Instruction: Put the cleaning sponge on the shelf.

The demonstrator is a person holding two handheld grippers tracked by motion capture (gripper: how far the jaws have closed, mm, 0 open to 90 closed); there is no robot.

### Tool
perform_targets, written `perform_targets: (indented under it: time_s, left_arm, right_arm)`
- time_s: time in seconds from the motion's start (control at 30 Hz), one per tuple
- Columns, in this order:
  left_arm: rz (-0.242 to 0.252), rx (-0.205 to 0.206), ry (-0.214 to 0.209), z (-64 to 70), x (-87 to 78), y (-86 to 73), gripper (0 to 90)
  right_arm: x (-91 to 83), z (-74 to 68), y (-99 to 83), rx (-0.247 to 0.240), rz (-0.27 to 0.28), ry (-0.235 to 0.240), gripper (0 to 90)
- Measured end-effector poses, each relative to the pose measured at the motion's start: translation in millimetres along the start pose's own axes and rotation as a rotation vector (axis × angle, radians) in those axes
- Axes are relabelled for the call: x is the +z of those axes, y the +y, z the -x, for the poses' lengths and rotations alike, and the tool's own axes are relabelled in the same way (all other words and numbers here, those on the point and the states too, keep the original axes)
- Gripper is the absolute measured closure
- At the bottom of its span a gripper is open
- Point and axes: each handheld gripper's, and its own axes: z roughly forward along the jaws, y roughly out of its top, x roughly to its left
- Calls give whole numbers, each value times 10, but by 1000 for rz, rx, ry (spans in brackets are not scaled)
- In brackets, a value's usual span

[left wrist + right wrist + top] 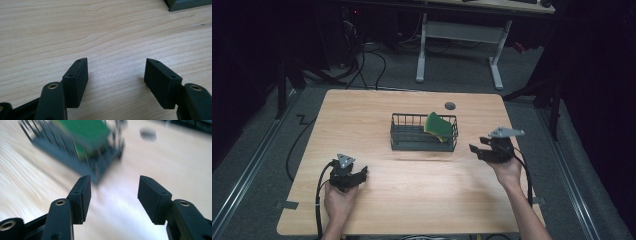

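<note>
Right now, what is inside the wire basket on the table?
A green sponge leans tilted at the right end of the dark wire basket; a yellow underside shows at its lower edge. The rest of the basket looks empty, though the floor beneath the sponge is covered.

High view sits above your side of the light wooden table (412, 200), facing forward and down, far enough to take in the whole top plus the grey floor and a white desk frame (459, 37) beyond. Your forearms enter from its bottom edge.

Left gripper view rides low, close to the tabletop, looking along its own two black jaws; a dark corner of the black wire basket (190, 5) cuts its top right edge.

Right gripper view looks along its jaws toward that basket (75, 155) and the green sponge (85, 130) in it, near and motion-blurred.

All three views share the basket and the wood around it.
</note>
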Motion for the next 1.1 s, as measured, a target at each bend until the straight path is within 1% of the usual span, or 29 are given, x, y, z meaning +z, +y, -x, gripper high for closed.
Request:
perform_targets:
  time_s: [0.03, 0.07, 0.13, 0.17, 0.2, 0.23, 0.27, 0.3, 0.33, 0.43, 0.53, 0.6, 0.73, 0.8, 1.1]
  left_arm:
    - [0, 0, 0, 0, 1, 0, 362]
    - [0, 0, -1, 0, 0, 0, 361]
    - [1, 0, 0, 0, 1, 0, 361]
    - [0, 0, -1, 0, 0, 0, 361]
    - [1, 0, 0, 1, 1, 0, 361]
    - [1, 0, 0, 1, 1, 0, 361]
    - [1, 0, 1, 1, 1, 0, 361]
    - [0, 0, 0, 0, 1, 0, 361]
    - [0, 0, 0, 1, 1, 0, 360]
    - [1, 0, 1, 1, 1, 0, 360]
    - [1, 0, 2, 1, 1, 0, 360]
    - [1, -2, 2, 0, 1, 0, 360]
    - [0, -2, 3, 0, 1, -1, 359]
    - [0, -2, 3, 0, 0, -1, 359]
    - [0, -2, 3, 1, 0, -2, 349]
  right_arm:
    - [9, 26, -132, 30, -13, -12, 447]
    - [14, 53, -255, 54, -15, -29, 446]
    - [31, 97, -461, 102, -24, -63, 444]
    - [56, 114, -615, 122, -34, -112, 446]
    - [66, 126, -673, 137, -36, -119, 446]
    - [66, 126, -673, 137, -36, -119, 446]
    - [66, 136, -718, 153, -37, -129, 446]
    - [59, 148, -755, 167, -24, -137, 446]
    - [39, 163, -811, 193, -12, -144, 441]
    - [32, 170, -858, 200, -13, -156, 436]
    - [43, 182, -924, 204, -37, -170, 419]
    - [23, 162, -935, 201, -29, -180, 417]
    - [31, 128, -938, 171, -53, -185, 373]
    - [43, 90, -932, 133, -66, -196, 353]
    - [43, 75, -936, 133, -67, -193, 329]
